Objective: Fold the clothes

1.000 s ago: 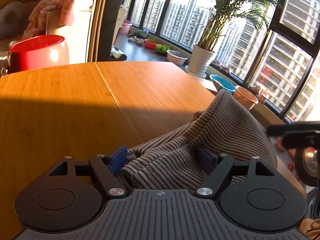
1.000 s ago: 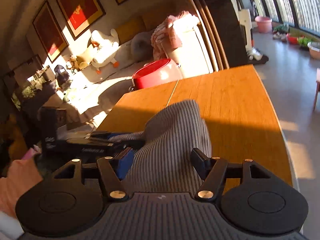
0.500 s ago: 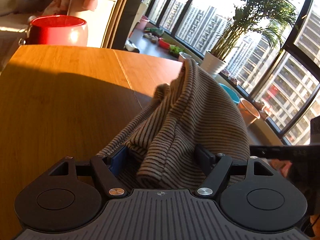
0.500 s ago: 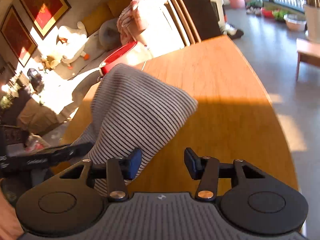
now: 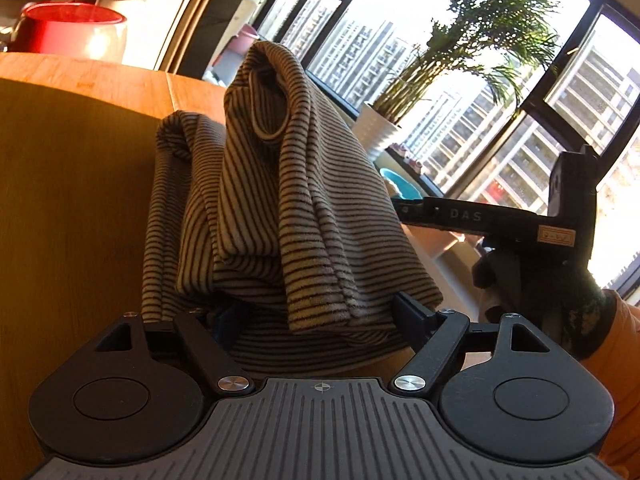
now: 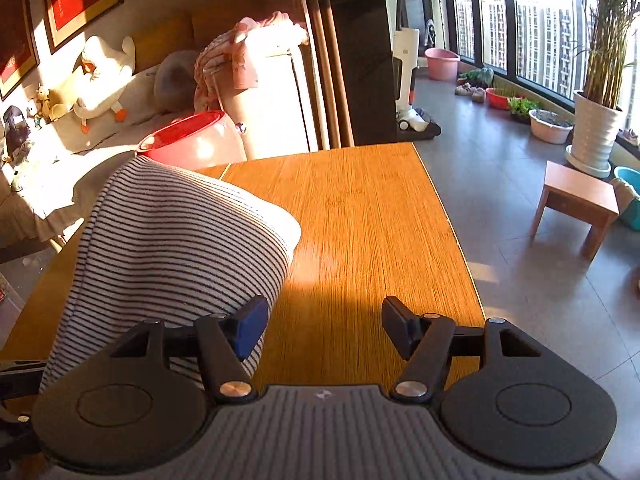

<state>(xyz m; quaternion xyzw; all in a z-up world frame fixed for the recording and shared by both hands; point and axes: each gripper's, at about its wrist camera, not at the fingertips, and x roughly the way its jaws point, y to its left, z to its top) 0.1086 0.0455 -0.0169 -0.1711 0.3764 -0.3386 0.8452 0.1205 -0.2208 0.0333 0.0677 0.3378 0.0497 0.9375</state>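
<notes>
A brown striped garment [image 5: 280, 216] is lifted off the wooden table [image 5: 72, 208] and hangs in folds over my left gripper [image 5: 316, 316]. The jaws stand wide with cloth draped between and over them; the left finger is mostly hidden by fabric. In the right wrist view the same garment [image 6: 176, 248] bulges up at the left, beside the blue left finger pad [image 6: 252, 328]. My right gripper [image 6: 324, 328] is open and empty above the table [image 6: 360, 220]. The right gripper's body also shows in the left wrist view [image 5: 520, 220].
A red tub [image 6: 192, 144] stands beyond the table's far edge, also in the left wrist view [image 5: 72, 32]. A small wooden stool [image 6: 576, 200], basins and a potted plant [image 6: 596, 136] stand on the floor to the right. The table's right edge drops to the floor.
The garment has risen from a low heap into a tall hanging fold over the left gripper. The right gripper let go of it and moved off to its right side.
</notes>
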